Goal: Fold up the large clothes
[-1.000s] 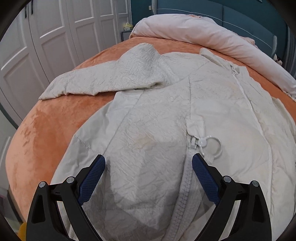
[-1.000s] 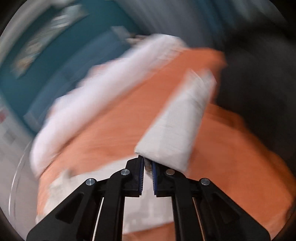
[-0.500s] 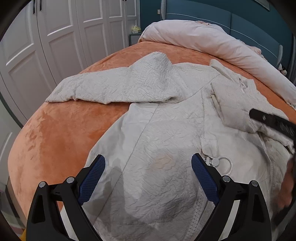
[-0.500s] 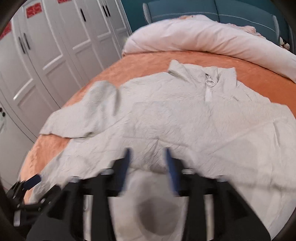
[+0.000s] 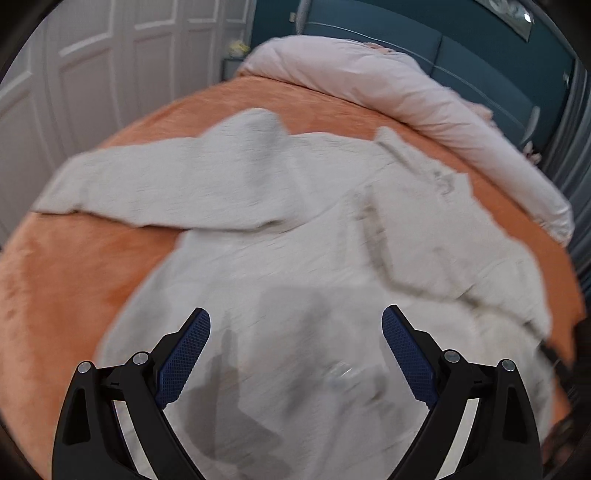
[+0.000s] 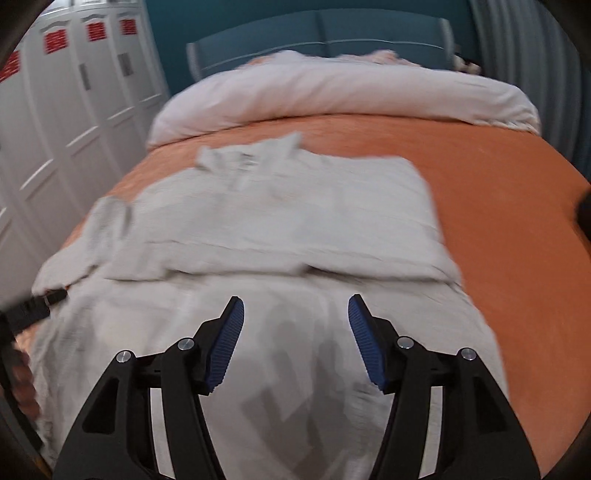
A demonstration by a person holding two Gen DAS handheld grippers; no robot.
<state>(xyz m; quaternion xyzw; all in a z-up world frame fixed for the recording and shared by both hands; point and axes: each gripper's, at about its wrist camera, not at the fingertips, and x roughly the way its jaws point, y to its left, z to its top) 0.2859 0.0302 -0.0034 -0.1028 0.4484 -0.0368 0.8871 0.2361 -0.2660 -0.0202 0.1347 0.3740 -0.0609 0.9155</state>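
Note:
A cream quilted jacket (image 5: 295, 258) lies front-up on the orange bed (image 5: 74, 277). One sleeve (image 5: 155, 188) stretches out to the left. The other sleeve (image 6: 295, 236) is folded across the chest. My left gripper (image 5: 295, 314) hovers open above the lower front, near the blurred zipper ring (image 5: 341, 373), with nothing between its pads. In the right wrist view, my right gripper (image 6: 295, 301) hangs above the jacket's (image 6: 280, 354) lower part. Its jaws are opening and nothing is between them. Both views are blurred by motion.
A rolled pale pink duvet (image 6: 332, 96) lies along the head of the bed before a teal headboard (image 6: 317, 29). White wardrobe doors (image 5: 92, 74) stand on the left. Bare orange bedspread (image 6: 517, 221) shows to the right of the jacket.
My right gripper carried the sleeve over the jacket, let it go, opened, and drew back. The sleeve now lies folded on the chest. My left gripper stayed open and pulled back and up.

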